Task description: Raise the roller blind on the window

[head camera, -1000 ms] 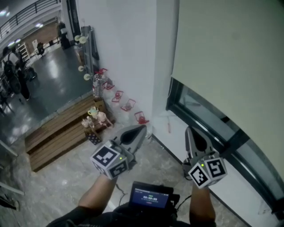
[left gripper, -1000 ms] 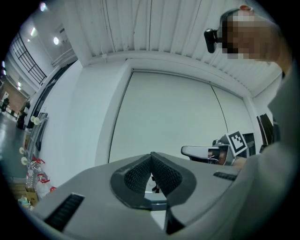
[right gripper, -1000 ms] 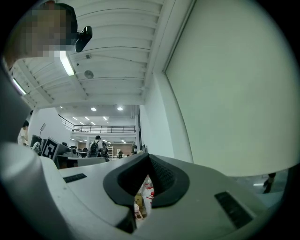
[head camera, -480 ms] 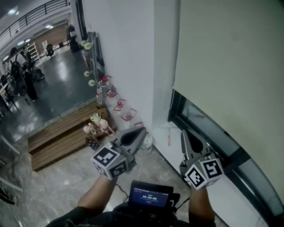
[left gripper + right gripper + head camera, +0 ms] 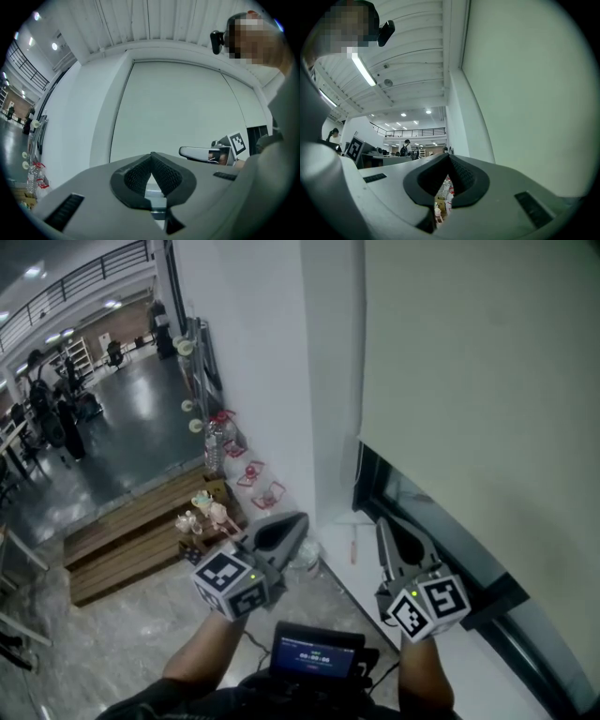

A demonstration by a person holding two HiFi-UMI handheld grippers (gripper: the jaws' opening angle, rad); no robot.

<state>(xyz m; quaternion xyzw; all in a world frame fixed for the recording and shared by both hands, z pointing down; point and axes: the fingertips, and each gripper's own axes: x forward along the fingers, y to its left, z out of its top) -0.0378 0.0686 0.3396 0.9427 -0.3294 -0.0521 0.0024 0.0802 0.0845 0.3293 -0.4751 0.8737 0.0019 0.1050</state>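
left claw (image 5: 296, 521) & right claw (image 5: 382, 525) both shut, empty, near roller blind (image 5: 469, 381)
head view: blind covers most of window (image 5: 417, 507), glass strip showing under its bottom edge; claws side by side near window's lower left corner. left gripper view: jaws together, nothing btwn, facing blind. right gripper view: same, blind at right.

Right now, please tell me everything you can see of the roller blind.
The roller blind is a plain, pale grey-green sheet, fabric by its look, hanging flat. It covers most of the window; below its straight bottom edge only a strip of dark frame and glass shows. Nothing touches it.
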